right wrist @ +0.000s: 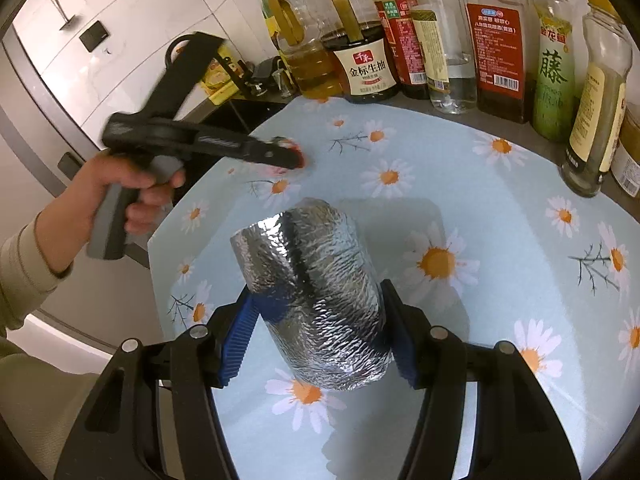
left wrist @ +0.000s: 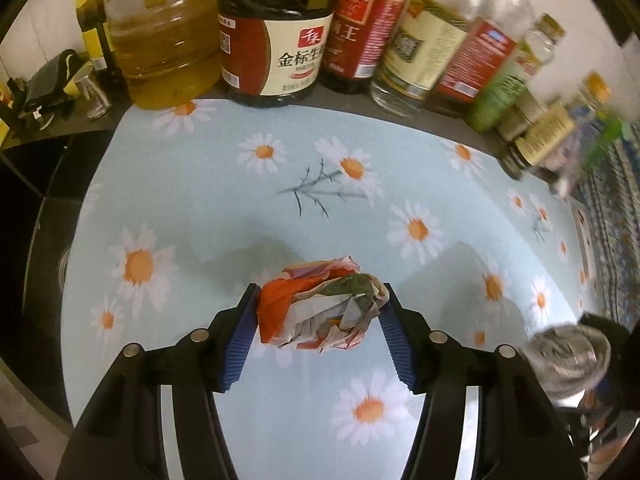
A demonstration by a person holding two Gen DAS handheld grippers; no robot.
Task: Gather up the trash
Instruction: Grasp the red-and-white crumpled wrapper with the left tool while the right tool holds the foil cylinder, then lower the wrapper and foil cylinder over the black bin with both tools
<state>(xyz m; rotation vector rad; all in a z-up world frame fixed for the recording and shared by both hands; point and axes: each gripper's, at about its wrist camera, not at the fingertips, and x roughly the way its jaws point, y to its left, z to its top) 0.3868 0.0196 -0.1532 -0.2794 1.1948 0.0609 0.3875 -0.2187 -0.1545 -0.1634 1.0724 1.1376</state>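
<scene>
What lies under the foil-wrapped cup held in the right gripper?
Under the foil-wrapped cup is the daisy-print cloth, with one daisy showing at its lower edge. Whether its base touches the cloth cannot be told, and the cloth directly beneath is covered.

Crumpled red/white paper wad (left wrist: 320, 306) held above cloth, foil-wrapped cup (right wrist: 316, 300) tilted

A pale blue daisy-print mat (left wrist: 280, 208) is covering the dark countertop (left wrist: 80, 124). Along its far edge, a cooking oil jug (left wrist: 160, 36), a soy sauce bottle (left wrist: 276, 52) and a row of condiment bottles (right wrist: 496, 40) are standing upright on the counter.
</scene>
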